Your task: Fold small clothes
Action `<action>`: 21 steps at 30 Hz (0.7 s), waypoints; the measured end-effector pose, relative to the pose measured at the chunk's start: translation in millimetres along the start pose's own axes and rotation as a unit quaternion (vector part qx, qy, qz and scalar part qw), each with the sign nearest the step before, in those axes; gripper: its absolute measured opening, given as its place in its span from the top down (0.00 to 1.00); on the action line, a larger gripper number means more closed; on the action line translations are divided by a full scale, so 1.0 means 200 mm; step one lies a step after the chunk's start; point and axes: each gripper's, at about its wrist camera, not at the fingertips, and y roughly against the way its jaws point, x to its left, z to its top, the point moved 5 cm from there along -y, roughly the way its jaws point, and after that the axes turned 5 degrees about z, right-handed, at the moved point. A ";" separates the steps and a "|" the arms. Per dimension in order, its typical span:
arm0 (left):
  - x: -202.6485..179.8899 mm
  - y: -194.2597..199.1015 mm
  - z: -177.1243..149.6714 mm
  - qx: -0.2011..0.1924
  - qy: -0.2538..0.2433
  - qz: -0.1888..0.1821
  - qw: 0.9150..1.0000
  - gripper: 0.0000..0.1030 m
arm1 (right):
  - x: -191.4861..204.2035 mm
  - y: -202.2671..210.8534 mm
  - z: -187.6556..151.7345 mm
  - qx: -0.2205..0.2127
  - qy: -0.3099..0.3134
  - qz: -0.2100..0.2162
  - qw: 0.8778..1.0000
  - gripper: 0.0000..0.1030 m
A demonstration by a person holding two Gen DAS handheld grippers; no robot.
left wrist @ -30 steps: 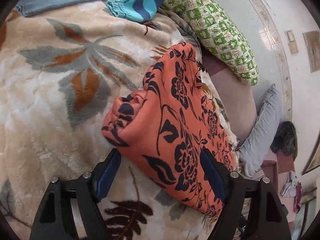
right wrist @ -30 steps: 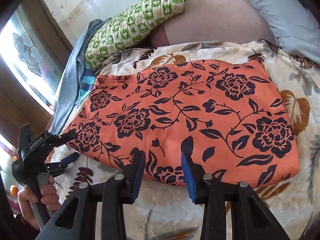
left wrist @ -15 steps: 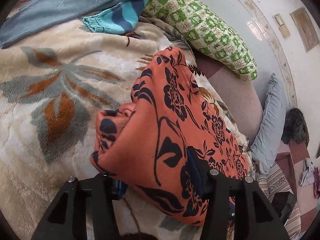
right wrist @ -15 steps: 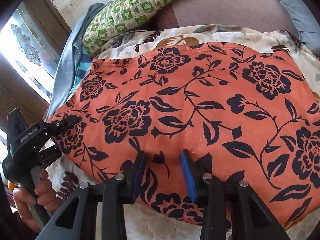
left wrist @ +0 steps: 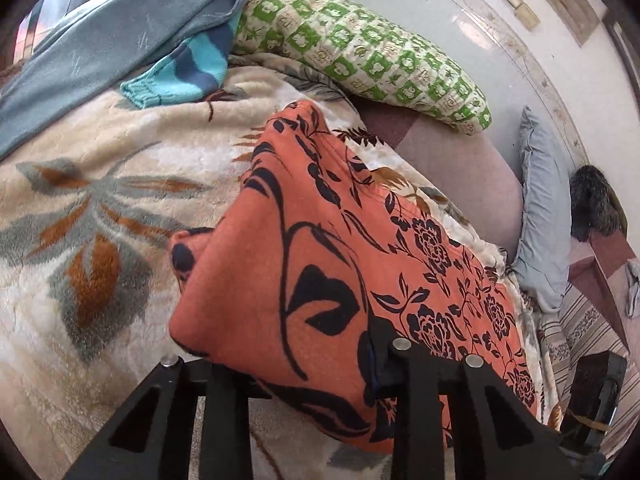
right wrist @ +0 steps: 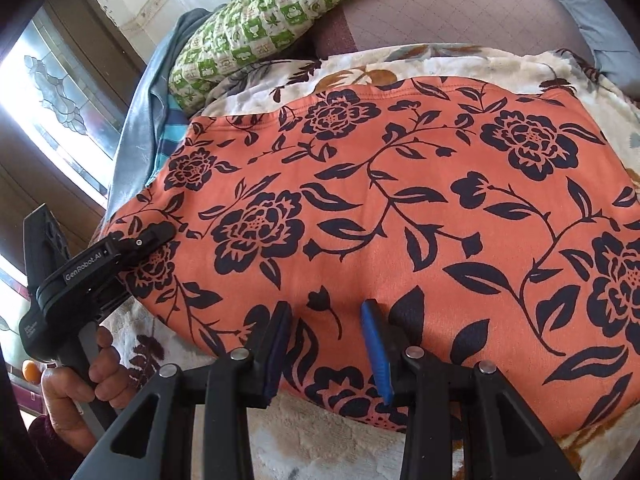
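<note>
An orange garment with a black flower print (right wrist: pixel 400 208) lies folded on a cream leaf-patterned blanket (left wrist: pixel 100 208). In the left wrist view the garment (left wrist: pixel 304 264) fills the middle. My left gripper (left wrist: pixel 296 364) has one finger above and one below the garment's end; it also shows at the left of the right wrist view (right wrist: pixel 132 248), clamped on that end. My right gripper (right wrist: pixel 328 344) straddles the garment's near edge with its blue pads partly apart and cloth bulging between them.
A green checked pillow (left wrist: pixel 368 56) lies at the head of the bed, also in the right wrist view (right wrist: pixel 272 24). A blue-grey garment (left wrist: pixel 120 40) and a striped teal one (left wrist: pixel 188 72) lie beside it. A grey pillow (left wrist: pixel 544 216) sits at the far side.
My left gripper has pushed onto the garment's end and closed on it. My right gripper has moved forward onto the garment's near edge, fingers now over the cloth.
</note>
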 end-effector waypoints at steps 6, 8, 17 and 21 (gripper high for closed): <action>-0.19 0.16 0.01 -0.042 -0.075 -0.008 0.996 0.74 | -0.16 0.04 0.04 0.015 -0.114 0.093 0.989 0.63; -0.29 0.22 0.00 -0.059 -0.106 -0.008 0.993 0.74 | -0.25 0.08 0.06 0.007 -0.167 0.134 0.977 0.63; -0.88 0.28 -0.09 -0.063 -0.209 -0.017 0.976 0.74 | -0.69 0.42 0.12 -0.089 -0.288 0.204 0.931 0.60; -1.18 0.20 -0.25 -0.046 -0.255 -0.023 0.966 0.74 | -0.87 0.57 0.10 -0.123 -0.326 0.222 0.911 0.61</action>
